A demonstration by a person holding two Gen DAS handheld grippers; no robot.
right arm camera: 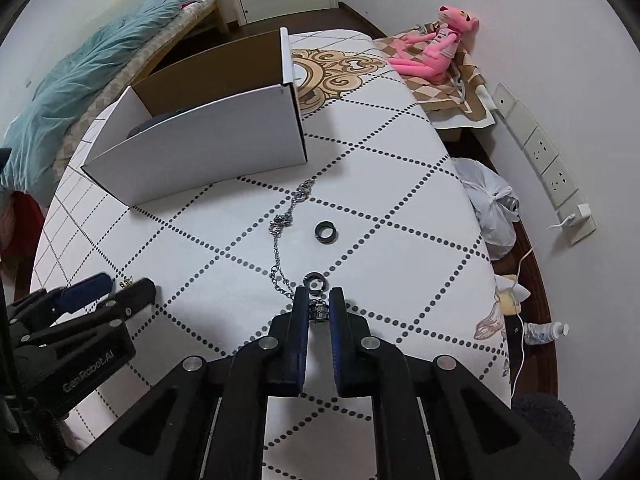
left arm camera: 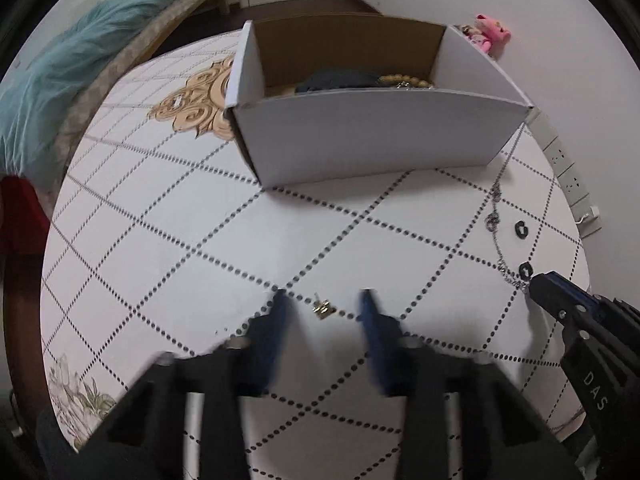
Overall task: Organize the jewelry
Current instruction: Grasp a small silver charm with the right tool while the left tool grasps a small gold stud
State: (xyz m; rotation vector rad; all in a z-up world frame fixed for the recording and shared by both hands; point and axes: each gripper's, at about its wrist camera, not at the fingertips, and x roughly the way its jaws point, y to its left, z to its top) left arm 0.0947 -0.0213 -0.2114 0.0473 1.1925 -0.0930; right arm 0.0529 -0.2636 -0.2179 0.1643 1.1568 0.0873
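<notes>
My right gripper (right arm camera: 319, 300) points down at the table (right arm camera: 400, 184), and its two fingers are squeezed on a small silver bead (right arm camera: 319, 312) — the bead sits right between the blue pads. The bead seems to hang on the end of a silver chain (right arm camera: 285, 236). The chain lies on the table and runs from my right gripper toward the white box (right arm camera: 208, 144). A dark ring (right arm camera: 316, 281) lies just past the tips of my right gripper, touching or almost touching them. A second dark ring (right arm camera: 325, 233) lies a bit farther on, just beside the chain and between my right gripper and the box.

My left gripper (left arm camera: 325, 306) is also pointing down at the table. Its fingers (left arm camera: 280, 312) look blurry. A tiny gold earring (left arm camera: 322, 309) lies on the table between them, and the pads are not touching it — there is a gap on each side.

The box stands open on the table, well past both grippers. Inside it I can see something dark (left arm camera: 336, 80) and some gold-brown beads (left arm camera: 404, 80).

Past the box, on the far side of the table, a pink soft toy (right arm camera: 436, 46) sits by the wall. A blue blanket (right arm camera: 92, 68) lies on a bed behind the box. A white plastic bag (right arm camera: 490, 204) is on the floor beside the table.
</notes>
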